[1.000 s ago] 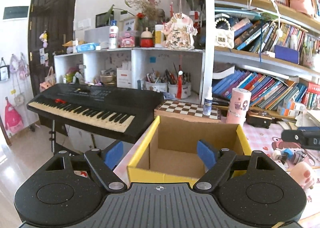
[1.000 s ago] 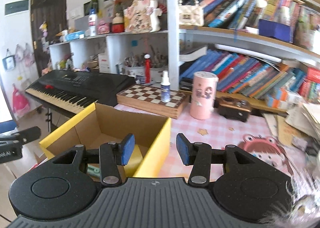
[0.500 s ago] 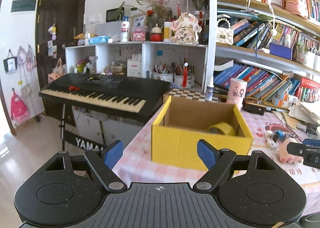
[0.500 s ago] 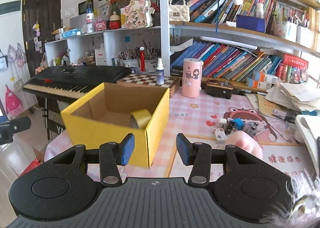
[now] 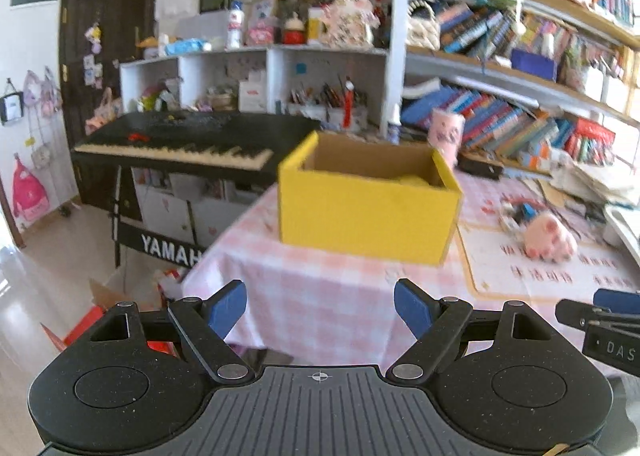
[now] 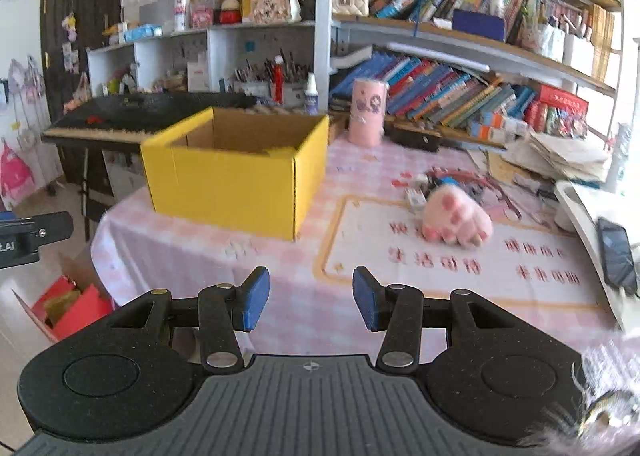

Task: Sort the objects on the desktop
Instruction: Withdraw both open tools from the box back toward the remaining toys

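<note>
Here, empty hand-held gripper (image 6: 306,298) tilted tableward

Ahead and to the left of the hand-held gripper a black keyboard (image 5: 192,140) stands on its stand beside the surface's pink checked cloth (image 5: 320,296). Far ahead, white cubbies (image 5: 256,76) hold pen cups, and shelves of leaning books (image 6: 440,92) run off to the right. A dark door (image 5: 108,36) stands far left.

The yellow box (image 5: 370,212) hides most of its contents; small desk items (image 6: 424,188) blur.
</note>
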Available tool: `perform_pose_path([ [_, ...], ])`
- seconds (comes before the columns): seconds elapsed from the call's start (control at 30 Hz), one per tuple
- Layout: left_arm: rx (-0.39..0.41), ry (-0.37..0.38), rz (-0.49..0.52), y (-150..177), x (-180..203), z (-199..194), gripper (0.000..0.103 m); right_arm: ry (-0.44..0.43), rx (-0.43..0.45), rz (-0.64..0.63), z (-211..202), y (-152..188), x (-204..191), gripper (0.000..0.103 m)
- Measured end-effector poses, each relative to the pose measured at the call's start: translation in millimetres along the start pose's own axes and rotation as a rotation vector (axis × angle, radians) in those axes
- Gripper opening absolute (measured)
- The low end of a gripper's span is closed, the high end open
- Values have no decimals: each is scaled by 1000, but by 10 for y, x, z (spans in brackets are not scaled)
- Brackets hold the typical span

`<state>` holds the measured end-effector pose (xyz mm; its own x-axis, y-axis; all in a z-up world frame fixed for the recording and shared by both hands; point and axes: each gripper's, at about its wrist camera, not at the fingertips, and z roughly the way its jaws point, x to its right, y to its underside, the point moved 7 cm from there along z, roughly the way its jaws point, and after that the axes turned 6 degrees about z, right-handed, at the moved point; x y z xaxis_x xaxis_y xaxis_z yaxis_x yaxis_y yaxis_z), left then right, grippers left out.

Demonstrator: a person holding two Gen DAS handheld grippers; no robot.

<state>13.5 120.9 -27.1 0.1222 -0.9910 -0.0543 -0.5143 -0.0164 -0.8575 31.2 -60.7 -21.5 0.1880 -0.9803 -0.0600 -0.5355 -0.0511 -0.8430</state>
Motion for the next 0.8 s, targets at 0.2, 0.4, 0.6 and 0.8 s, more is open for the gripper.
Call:
perform_pose_path([
  [0.2,-38,95,55,102,293,36,83,47,-25,26,-121,157,160,44],
  [0.4,-43,164,96,118,526,33,83,97,-54,71,-198,236,371,44],
  [0.6,-59,215,132,143,703,49,83,122,-105,122,-226,339,534,45],
  [0.8,-60,239,157,130,809,69,83,142,-106,147,-242,349,633,45],
])
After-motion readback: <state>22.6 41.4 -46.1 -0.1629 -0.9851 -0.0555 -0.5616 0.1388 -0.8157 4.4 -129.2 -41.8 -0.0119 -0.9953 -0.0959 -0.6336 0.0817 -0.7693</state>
